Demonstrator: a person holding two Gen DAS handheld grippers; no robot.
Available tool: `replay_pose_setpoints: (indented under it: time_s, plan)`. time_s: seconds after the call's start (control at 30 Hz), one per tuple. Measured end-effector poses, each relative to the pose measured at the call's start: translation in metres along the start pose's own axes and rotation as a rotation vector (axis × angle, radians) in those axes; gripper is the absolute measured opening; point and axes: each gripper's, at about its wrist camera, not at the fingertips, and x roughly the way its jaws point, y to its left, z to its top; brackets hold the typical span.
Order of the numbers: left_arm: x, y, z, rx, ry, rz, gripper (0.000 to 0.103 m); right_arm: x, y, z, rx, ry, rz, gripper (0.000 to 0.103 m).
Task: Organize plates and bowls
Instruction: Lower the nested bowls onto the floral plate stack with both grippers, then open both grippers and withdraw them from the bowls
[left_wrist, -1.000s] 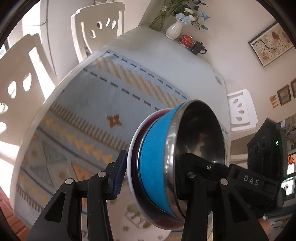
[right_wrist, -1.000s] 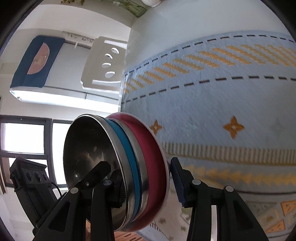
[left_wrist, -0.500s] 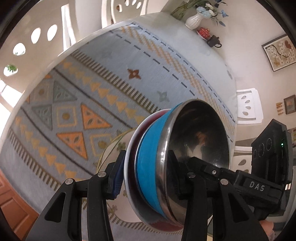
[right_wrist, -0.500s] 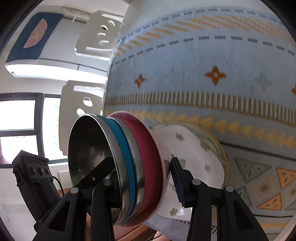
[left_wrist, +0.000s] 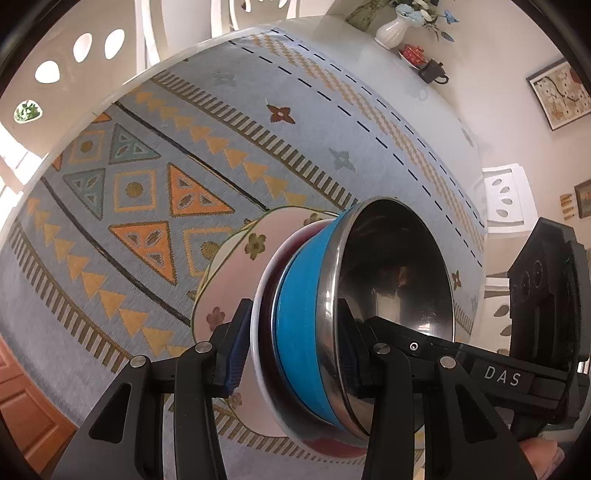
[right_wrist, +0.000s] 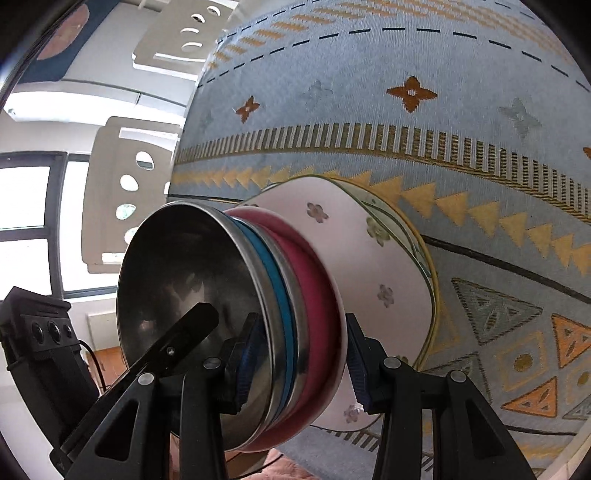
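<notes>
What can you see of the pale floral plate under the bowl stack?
The pale pink plate with small flower prints and a thin green rim line looks ceramic, glossy and empty. It lies flat on the blue patterned tablecloth, near the table's edge. The nested stack of steel, blue and red bowls, gripped by both the left gripper and right gripper, covers its middle; whether the stack touches it cannot be told.

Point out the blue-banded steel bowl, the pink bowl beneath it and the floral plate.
blue-banded steel bowl (left_wrist: 303, 314): left wrist view, on its blue outer wall.
pink bowl (right_wrist: 317, 306): right wrist view, on its outer wall.
floral plate (right_wrist: 369, 258): right wrist view, on its white face.
</notes>
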Motion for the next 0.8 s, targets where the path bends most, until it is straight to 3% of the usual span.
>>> replay_pose_setpoints:
  time_s: [0.53, 0.67, 0.73, 0.77, 0.8]
  plan:
    - [0.002, -0.005, -0.01, 0.055, 0.002, 0.002, 0.039, -0.006, -0.003, 0.002, -0.042, -0.041, -0.059, 0.042]
    - [-0.02, -0.01, -0.004, 0.117, -0.031, 0.085, 0.04, -0.016, -0.002, 0.003, -0.051, -0.052, -0.062, 0.042]
    - [-0.035, -0.01, 0.0, 0.129, -0.054, 0.065, 0.045, -0.026, 0.001, 0.001, -0.059, -0.074, -0.068, 0.051]
    - [-0.043, -0.011, 0.002, 0.137, -0.067, 0.075, 0.052, -0.031, 0.004, 0.0, -0.069, -0.087, -0.074, 0.054]
    - [-0.048, -0.012, 0.002, 0.146, -0.074, 0.095, 0.052, -0.037, 0.007, -0.003, -0.086, -0.1, -0.082, 0.056]
